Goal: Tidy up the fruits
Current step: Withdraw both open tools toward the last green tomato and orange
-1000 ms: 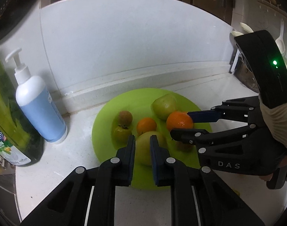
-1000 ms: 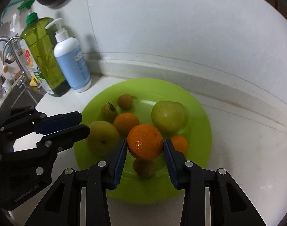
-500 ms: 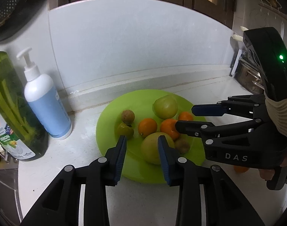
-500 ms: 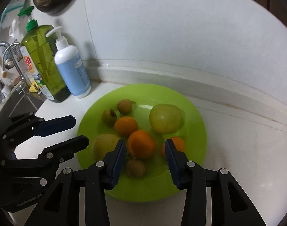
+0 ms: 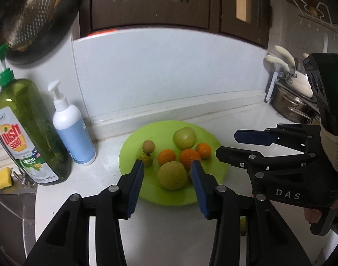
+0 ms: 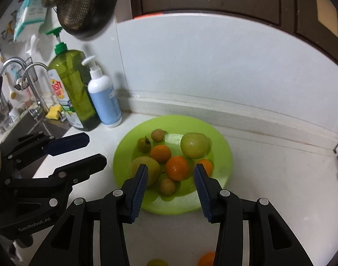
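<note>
Through my left wrist view, my left claw (image 5: 166, 169) has let go of the big yellow-green fruit (image 5: 171, 175) it pinched a second ago; its jaws are opening, nothing pressed between the pads, and it has pulled up and back off the green plate (image 5: 215, 173). The fruit now lies on the plate's near side, beyond and below the fingertips, seen in the gap between them. Just behind it on the plate sit the orange (image 5: 189, 157), two smaller oranges, a green apple (image 5: 185, 137) and two small fruits. My right claw (image 5: 226, 144) hangs to the right of the plate, above the worktop (image 5: 102, 177), jaws apart.

Through my right wrist view, my right claw (image 6: 170, 174) no longer clamps the orange (image 6: 177, 168); its jaws stand apart and empty, and it too has risen away. The orange rests near the middle of the plate (image 6: 222, 170), past the fingertips, well apart from the pads. My left claw (image 6: 95, 148) hovers left of the plate. The dish soap bottle (image 6: 73, 88) and pump bottle (image 6: 105, 102) stand behind the plate's left side.
</note>
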Tool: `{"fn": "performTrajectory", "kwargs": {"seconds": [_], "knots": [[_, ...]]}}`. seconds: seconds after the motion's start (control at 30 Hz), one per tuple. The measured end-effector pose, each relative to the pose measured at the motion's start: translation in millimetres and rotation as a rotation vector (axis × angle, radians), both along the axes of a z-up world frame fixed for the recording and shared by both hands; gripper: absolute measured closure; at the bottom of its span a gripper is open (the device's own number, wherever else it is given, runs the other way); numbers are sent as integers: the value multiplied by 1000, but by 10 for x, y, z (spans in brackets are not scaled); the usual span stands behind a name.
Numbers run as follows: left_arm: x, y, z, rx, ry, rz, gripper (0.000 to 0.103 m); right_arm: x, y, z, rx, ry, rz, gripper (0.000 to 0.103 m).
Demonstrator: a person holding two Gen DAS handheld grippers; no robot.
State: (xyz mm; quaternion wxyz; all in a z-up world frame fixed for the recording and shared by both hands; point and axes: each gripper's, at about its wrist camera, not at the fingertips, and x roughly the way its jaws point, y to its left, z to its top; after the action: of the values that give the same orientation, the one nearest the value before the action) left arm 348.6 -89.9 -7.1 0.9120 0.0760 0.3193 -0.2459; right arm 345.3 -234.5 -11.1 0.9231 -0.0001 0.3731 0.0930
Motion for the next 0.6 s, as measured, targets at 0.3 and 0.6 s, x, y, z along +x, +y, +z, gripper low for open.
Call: {"fn": "performTrajectory", "kwargs": {"seconds": [0.3,0.6], "knots": [[-447,-70,216,7,-64,-1,44,-490,-111,180,9,-62,-49,38],[-748,-211,137,24,-81,5,35,-874,-404,110,-4,-88,-169,24]]}}
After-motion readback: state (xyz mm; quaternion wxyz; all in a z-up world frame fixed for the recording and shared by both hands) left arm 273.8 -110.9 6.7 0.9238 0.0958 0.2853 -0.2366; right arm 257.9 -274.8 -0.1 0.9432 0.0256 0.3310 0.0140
